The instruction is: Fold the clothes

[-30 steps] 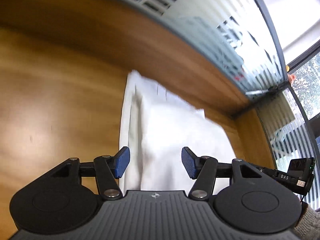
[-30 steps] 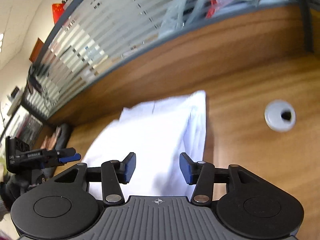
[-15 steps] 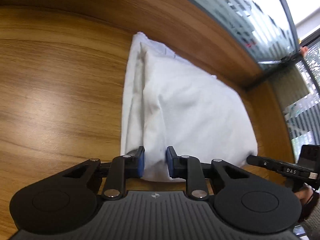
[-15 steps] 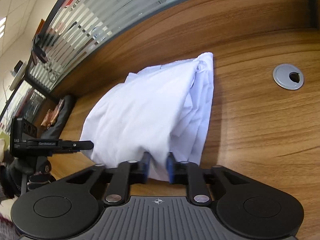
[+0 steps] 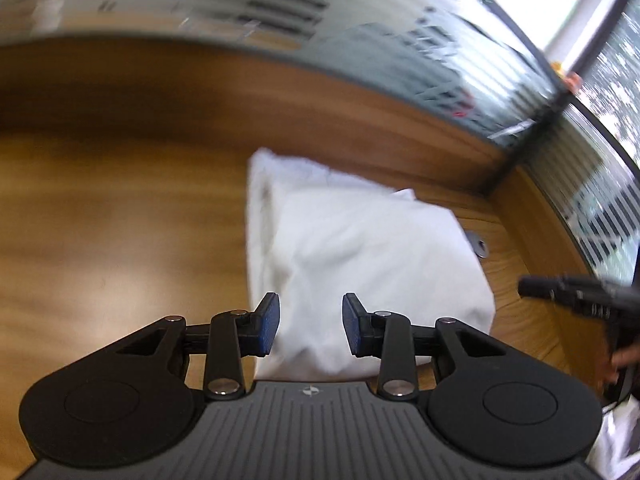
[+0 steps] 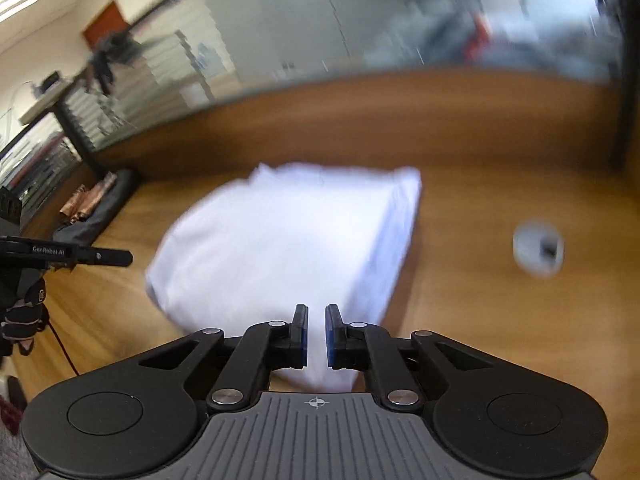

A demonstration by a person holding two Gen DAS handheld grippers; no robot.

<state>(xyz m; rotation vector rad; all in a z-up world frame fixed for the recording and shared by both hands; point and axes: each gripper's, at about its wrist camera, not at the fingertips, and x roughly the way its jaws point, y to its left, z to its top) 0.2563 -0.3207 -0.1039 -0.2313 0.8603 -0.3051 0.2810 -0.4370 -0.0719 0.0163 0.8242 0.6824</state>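
Note:
A folded white garment (image 5: 360, 260) lies on the wooden desk (image 5: 100, 240), its near edge just below my left gripper (image 5: 307, 328). That gripper is open, its blue pads spread above the cloth and holding nothing. In the right wrist view the same garment (image 6: 280, 248) is a thick white stack. My right gripper (image 6: 316, 336) is shut on its near edge, and white cloth fills the narrow gap between the pads. Each view shows the other gripper held out to the side: the right one (image 5: 580, 294) and the left one (image 6: 80, 256). Both views are motion-blurred.
A grey cable grommet (image 6: 538, 248) sits in the desk to the right of the garment. A wooden rim and striped glass partition (image 5: 360, 40) close off the far side. A dark bag (image 6: 96, 212) lies at the far left. A gloved hand (image 6: 24, 320) holds the left gripper.
My left gripper has opened and let go of the garment's edge. Both grippers were open a second ago, then closed on the near edge. The right one stays shut.

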